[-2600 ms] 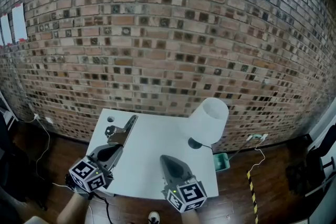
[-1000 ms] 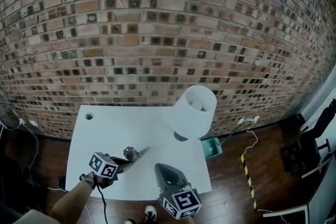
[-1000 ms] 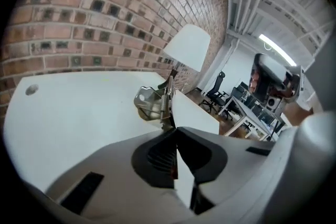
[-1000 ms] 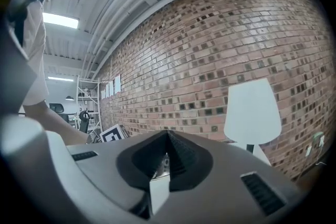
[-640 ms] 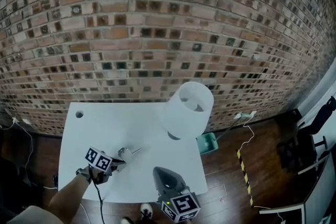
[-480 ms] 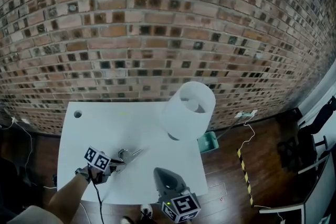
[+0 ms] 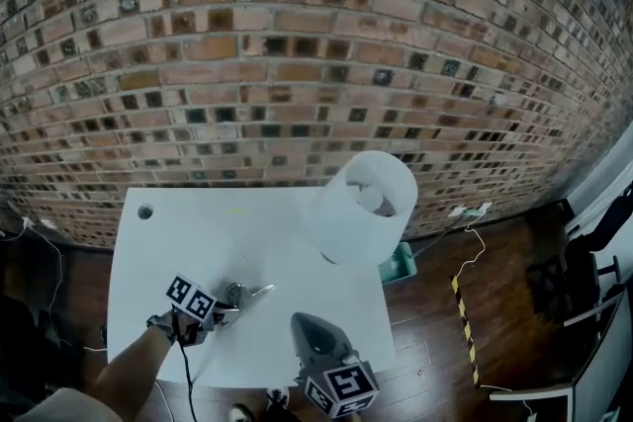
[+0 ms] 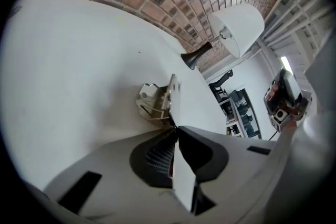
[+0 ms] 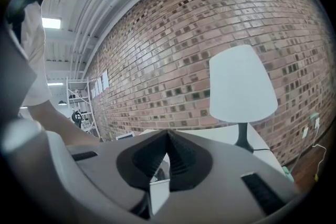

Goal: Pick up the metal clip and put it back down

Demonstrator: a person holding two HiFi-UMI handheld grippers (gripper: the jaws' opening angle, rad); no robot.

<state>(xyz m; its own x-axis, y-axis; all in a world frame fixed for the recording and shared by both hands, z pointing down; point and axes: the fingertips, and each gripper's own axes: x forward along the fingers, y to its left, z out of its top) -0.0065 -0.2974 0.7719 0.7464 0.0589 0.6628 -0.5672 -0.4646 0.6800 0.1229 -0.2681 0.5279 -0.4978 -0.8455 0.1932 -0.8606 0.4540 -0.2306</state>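
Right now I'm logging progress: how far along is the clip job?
Pickup looks done: the metal clip is pinched at the tips of the left gripper. In hand: setting it down on the white table; the jaws have just been opening. Left: full release and backing away.

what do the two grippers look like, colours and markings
Both the left gripper and right gripper are grey wedge-shaped shells with dark ribbed pads, each carrying a white cube with black square markers. A black cable hangs from the left one.
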